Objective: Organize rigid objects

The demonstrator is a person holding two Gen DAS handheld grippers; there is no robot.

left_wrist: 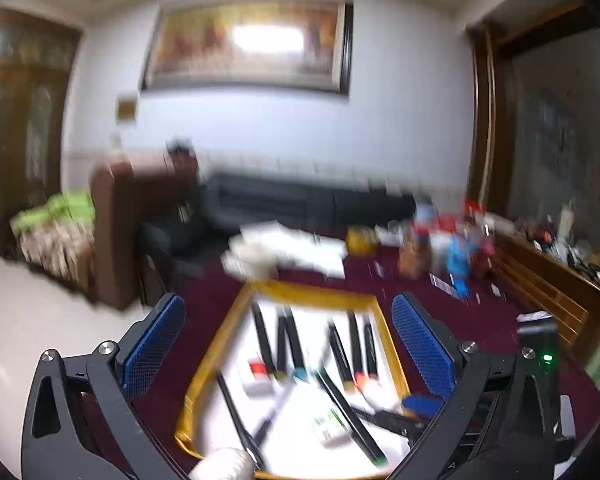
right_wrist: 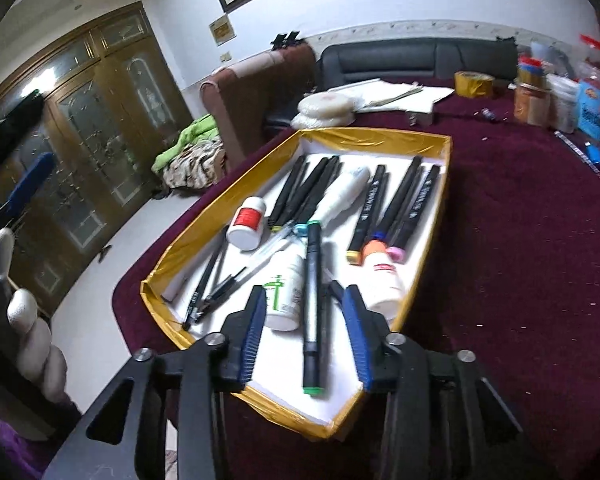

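Note:
A gold-rimmed tray (right_wrist: 440,200) with a white floor lies on the maroon table. In it are several black markers (right_wrist: 404,204), thin pens (right_wrist: 216,280) and three white bottles, labelled red (right_wrist: 247,222), green (right_wrist: 286,296) and pink (right_wrist: 384,280). My right gripper (right_wrist: 304,296) hangs over the tray's near end, open. A green-capped marker (right_wrist: 313,300) lies in the tray between its blue pads, and neither pad touches it. My left gripper (left_wrist: 288,308) is raised above the tray (left_wrist: 312,296) and stands wide open with nothing between its pads. The left wrist view is blurred.
At the table's far side are a yellow tape roll (right_wrist: 474,84), papers (right_wrist: 396,94) and crowded containers (right_wrist: 560,96). A brown armchair (right_wrist: 260,88) and a dark sofa (right_wrist: 420,56) stand behind. A gloved hand (right_wrist: 24,308) shows at the left. The table edge runs along the tray's left side.

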